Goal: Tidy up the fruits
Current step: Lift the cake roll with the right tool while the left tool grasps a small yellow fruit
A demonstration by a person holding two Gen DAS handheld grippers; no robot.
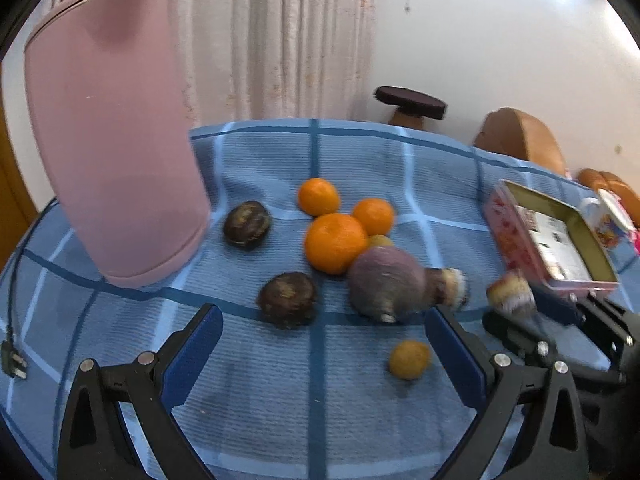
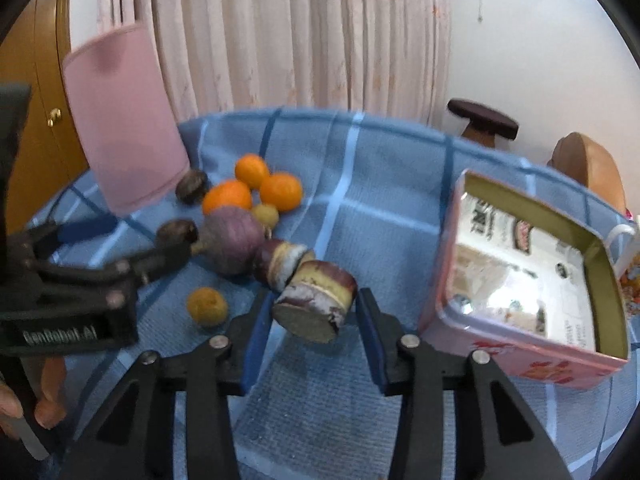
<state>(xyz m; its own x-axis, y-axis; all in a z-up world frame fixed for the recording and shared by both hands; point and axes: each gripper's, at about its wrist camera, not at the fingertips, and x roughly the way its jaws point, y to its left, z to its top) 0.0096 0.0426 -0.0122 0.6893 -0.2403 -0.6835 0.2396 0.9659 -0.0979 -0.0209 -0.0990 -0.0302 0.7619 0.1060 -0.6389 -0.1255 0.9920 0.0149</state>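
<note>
On the blue checked cloth (image 1: 320, 400) lie three oranges (image 1: 335, 242), two dark wrinkled fruits (image 1: 287, 299), a round purple fruit (image 1: 386, 284), small yellow fruits (image 1: 409, 359) and a cut sugarcane piece (image 1: 452, 286). My left gripper (image 1: 324, 356) hovers open in front of them with nothing between its blue pads (image 1: 196, 356). My right gripper (image 2: 314, 332) is shut on a second short sugarcane piece (image 2: 316, 304), just left of the open pink tin (image 2: 520, 344). That piece (image 1: 510, 294) and the right gripper (image 1: 560, 328) show at the right in the left wrist view.
A tall pink kettle (image 1: 116, 140) stands at the back left, its cord and plug (image 1: 14, 360) trailing off the table edge. A printed mug (image 2: 628, 256) sits beside the tin. Chairs and a stool (image 1: 410, 102) stand behind the table. A hand (image 2: 48, 400) shows at lower left.
</note>
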